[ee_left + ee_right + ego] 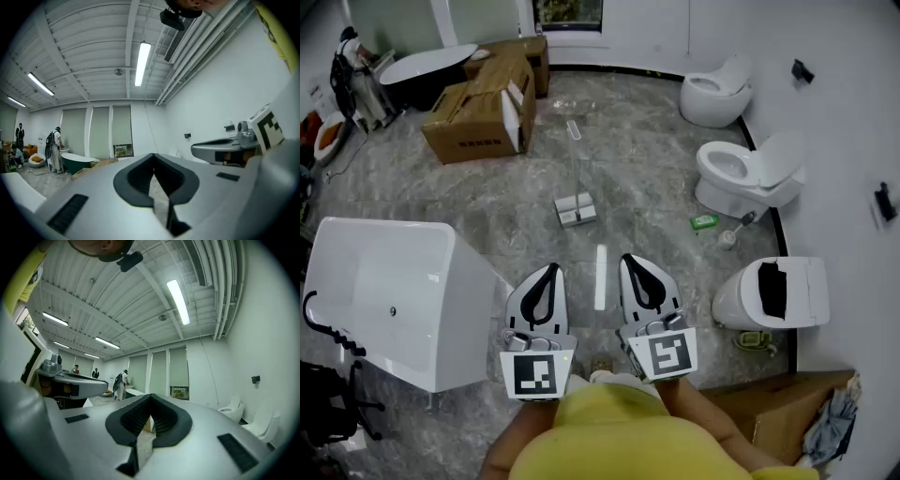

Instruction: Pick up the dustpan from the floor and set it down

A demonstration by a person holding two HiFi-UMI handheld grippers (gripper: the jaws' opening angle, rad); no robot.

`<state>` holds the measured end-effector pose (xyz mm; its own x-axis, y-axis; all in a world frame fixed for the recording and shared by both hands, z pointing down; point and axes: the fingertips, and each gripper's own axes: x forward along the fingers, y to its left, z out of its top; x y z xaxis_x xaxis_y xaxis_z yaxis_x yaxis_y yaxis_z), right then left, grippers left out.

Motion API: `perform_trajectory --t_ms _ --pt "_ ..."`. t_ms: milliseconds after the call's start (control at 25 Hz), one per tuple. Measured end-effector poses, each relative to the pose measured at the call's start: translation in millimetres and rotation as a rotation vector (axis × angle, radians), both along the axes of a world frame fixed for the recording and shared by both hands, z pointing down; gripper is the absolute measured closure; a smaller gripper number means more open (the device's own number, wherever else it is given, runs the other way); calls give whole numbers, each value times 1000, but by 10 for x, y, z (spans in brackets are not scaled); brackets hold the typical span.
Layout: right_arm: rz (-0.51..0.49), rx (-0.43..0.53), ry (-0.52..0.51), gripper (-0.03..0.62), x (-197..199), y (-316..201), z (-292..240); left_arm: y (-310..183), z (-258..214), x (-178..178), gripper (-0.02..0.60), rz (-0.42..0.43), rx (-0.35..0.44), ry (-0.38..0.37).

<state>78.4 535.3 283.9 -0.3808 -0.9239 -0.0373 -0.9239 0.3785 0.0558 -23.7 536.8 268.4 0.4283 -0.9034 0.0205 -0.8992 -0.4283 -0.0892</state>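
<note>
A grey long-handled dustpan (575, 210) is seen on the marbled floor (656, 169), well ahead of the left gripper (550, 269) and right gripper (629, 260); both are held closed, empty.

No word, number or brand can be read in any of the views. In the head view, a short line of dark print (478, 143) runs along the side of the cardboard box (473, 112) at upper left, too small to make out. The green packet (704, 221) on the floor at right of centre is likewise too small for any label to be told. The cube (532, 372) on the left claw (549, 270) and the cube (667, 354) on the right claw (630, 260), at lower centre, bear only black-and-white square marker patterns, not letters. In the left gripper view, the framed picture (123, 150) on the far wall at centre left is illegible.
</note>
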Motion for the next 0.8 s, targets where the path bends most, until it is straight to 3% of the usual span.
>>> perform_trajectory --t_ms 440,800 --pt "-25 -29 -27 583 82 -533 192 -478 172 27 578 10 -12 2" --pt "-39 -19 -17 576 -86 -1547 338 -1456 342 -103 578 32 -8 18"
